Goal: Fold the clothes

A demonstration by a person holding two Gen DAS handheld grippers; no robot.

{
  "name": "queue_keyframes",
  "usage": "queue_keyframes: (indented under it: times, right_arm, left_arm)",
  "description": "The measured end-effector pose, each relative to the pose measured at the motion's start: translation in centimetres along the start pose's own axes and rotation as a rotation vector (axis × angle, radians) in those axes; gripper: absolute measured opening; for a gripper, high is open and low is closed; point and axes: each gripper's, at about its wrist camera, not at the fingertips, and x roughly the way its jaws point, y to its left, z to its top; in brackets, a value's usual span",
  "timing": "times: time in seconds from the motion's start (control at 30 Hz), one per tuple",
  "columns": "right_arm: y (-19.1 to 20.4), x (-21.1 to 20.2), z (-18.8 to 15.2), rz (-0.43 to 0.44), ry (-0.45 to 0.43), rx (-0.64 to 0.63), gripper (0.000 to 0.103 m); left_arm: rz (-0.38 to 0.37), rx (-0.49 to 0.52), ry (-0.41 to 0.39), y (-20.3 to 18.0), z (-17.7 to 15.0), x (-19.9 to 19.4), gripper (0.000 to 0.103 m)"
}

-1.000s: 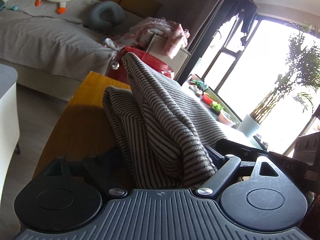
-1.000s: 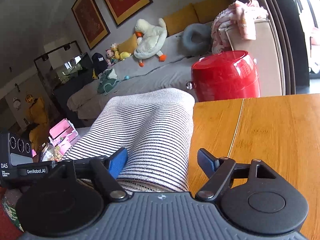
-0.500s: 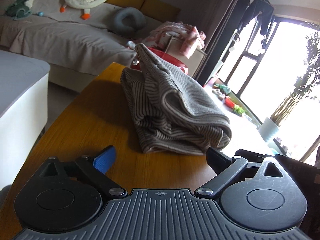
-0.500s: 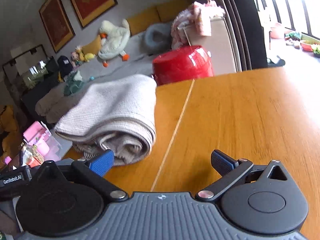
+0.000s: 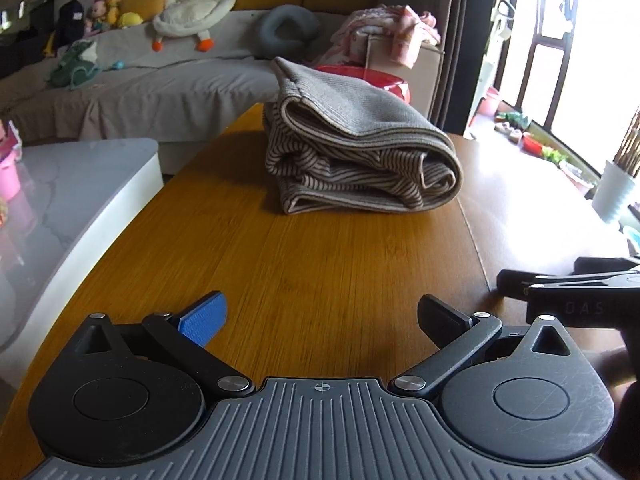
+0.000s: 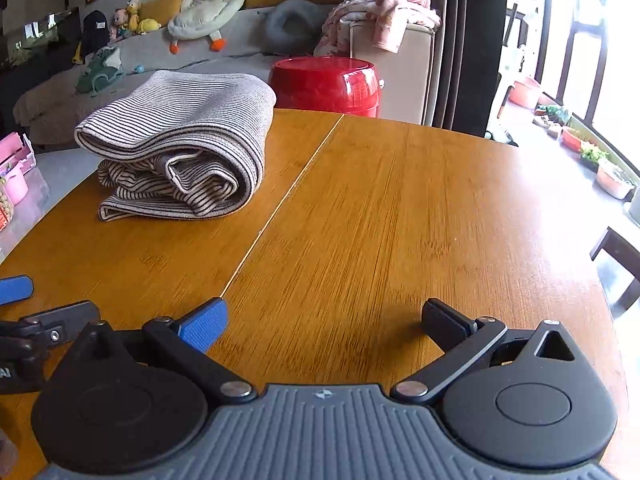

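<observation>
A striped grey and beige garment (image 5: 360, 160) (image 6: 180, 144) lies folded in a thick bundle on the wooden table (image 5: 320, 260) (image 6: 400, 220), towards its far end. My left gripper (image 5: 320, 308) hovers well short of the bundle, jaws wide open with only bare table between them. My right gripper (image 6: 326, 312) is also open and empty, with the bundle ahead and to its left. Each wrist view catches the other gripper's fingers (image 5: 520, 280) (image 6: 68, 314) at its edge. Neither gripper touches the cloth.
A red round container (image 6: 324, 84) stands just behind the table's far edge. A white marble side table (image 5: 60, 208) adjoins the table on the left. Behind are a grey sofa (image 5: 160, 88) with plush toys and a beige box (image 6: 404, 68) draped with pink clothes.
Both grippers let go of the striped garment and pulled back from it, jaws opened wide. The garment dropped from a raised drape into a folded bundle resting on the table.
</observation>
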Motion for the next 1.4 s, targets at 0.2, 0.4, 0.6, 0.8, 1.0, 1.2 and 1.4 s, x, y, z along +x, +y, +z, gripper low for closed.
queue_keyframes:
  times: [0.2,0.4,0.6,0.8,1.0,1.2,1.4]
  right_arm:
    - [-0.5,-0.4,-0.5,0.005,-0.009,0.007,0.103]
    - [-0.5,-0.4,-0.6,0.004,-0.01,0.006,0.103]
    - [-0.4,-0.5,-0.6,0.001,-0.01,0.006,0.103]
    - [-0.5,-0.5,-0.6,0.002,-0.011,0.006,0.103]
    - [-0.5,-0.5,-0.6,0.002,-0.011,0.007,0.103]
    - [-0.5,-0.5,-0.6,0.002,-0.011,0.007,0.103]
    - [-0.4,-0.5,-0.6,0.003,-0.01,0.004,0.103]
  left_arm:
    - [0.044,0.036,0.014,-0.9,-0.1,0.3,0.103]
    - [0.056,0.026,0.011,-1.2,0.2,0.5,0.103]
    - [0.069,0.015,0.01,-1.3,0.4,0.7,0.103]
    - [0.075,0.008,0.01,-1.4,0.5,0.9,0.103]
    - [0.078,0.004,0.01,-1.4,0.7,1.0,0.103]
    - [0.081,0.0,0.01,-1.5,0.8,1.1,0.103]
    - [0.081,0.0,0.011,-1.5,0.8,1.1,0.103]
